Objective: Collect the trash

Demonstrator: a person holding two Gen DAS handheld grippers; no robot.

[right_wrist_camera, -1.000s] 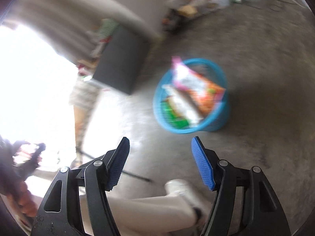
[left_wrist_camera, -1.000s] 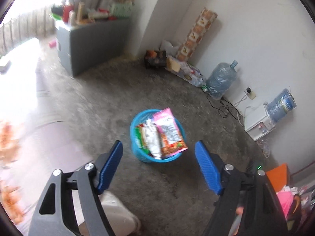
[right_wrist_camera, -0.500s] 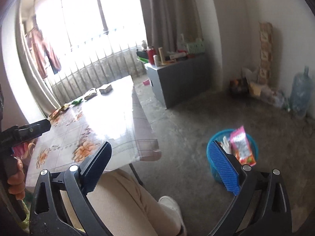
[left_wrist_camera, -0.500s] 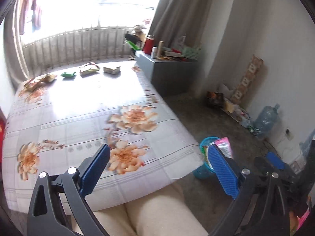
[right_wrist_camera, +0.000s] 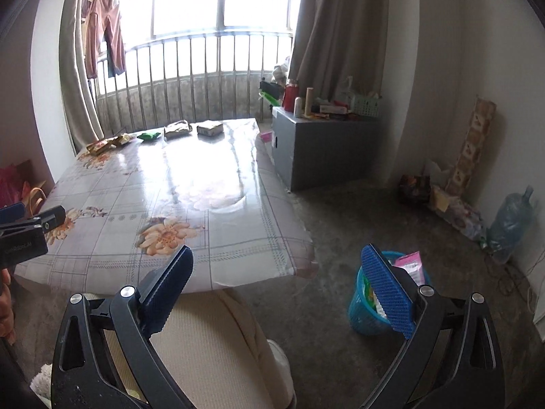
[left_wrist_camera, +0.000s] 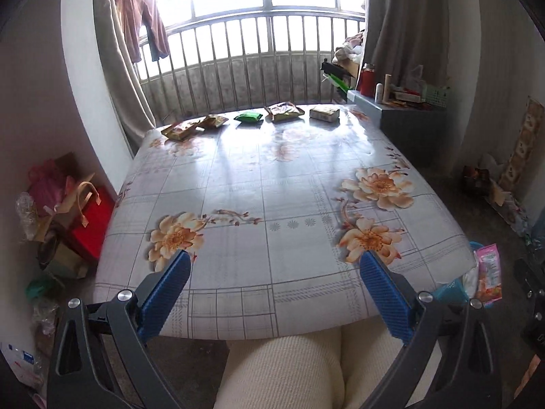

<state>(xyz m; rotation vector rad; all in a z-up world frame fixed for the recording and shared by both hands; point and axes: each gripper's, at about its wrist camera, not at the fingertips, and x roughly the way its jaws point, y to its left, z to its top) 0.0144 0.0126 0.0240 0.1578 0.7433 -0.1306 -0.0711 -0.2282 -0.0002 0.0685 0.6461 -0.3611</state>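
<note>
With both pairs of blue ribbed fingers spread wide and nothing between them, I hold my left gripper [left_wrist_camera: 274, 288] and right gripper [right_wrist_camera: 277, 284] over the near edge of the flower-patterned oilcloth table [left_wrist_camera: 272, 184]. Straight ahead at the far edge, well apart from either, lies a row of crumpled snack wrappers [left_wrist_camera: 284, 111], strung left to right. The left gripper faces them more squarely, I judge. Right of the fingers, the blue plastic mesh bin [right_wrist_camera: 366, 310] sits on the floor.
</note>
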